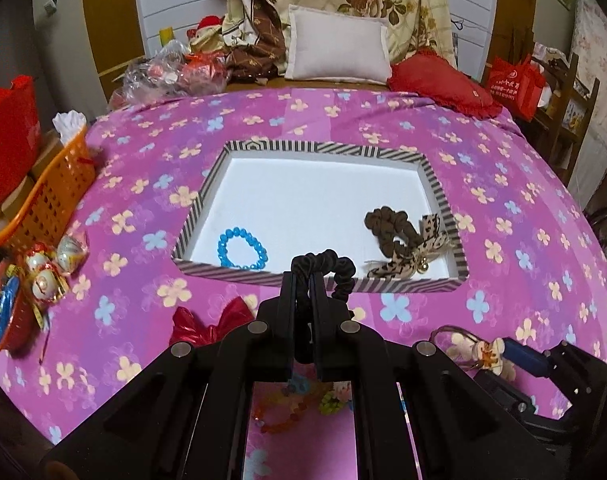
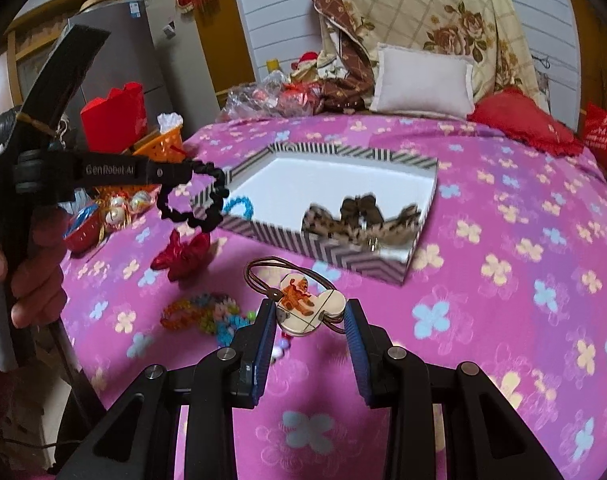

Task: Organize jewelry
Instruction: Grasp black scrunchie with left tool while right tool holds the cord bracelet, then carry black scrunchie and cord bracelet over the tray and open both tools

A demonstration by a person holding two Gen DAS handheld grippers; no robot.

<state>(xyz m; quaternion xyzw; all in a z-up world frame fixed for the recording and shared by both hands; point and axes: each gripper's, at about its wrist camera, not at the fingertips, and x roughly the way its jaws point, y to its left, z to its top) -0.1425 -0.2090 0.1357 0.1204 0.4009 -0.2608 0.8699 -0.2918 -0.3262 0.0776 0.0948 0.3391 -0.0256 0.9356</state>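
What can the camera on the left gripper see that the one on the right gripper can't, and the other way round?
Only the left wrist view shows the whole blue bead bracelet lying in the striped box.

Only the right wrist view shows the person's hand holding the left gripper, and the open right gripper flanking the cartoon hair tie.

Both show the black scrunchie clamped in the left gripper, the leopard bow scrunchie in the box, and the red bow.

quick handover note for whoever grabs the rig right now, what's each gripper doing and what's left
Left gripper: shut on the black scrunchie, held above the striped box's near edge.
Right gripper: open, straddling the cartoon hair tie on the bedspread, not gripped.
Done: blue bracelet and brown leopard-bow scrunchie are in the box.
Left: drop the scrunchie, box the hair tie, red bow and colourful bead bracelets.
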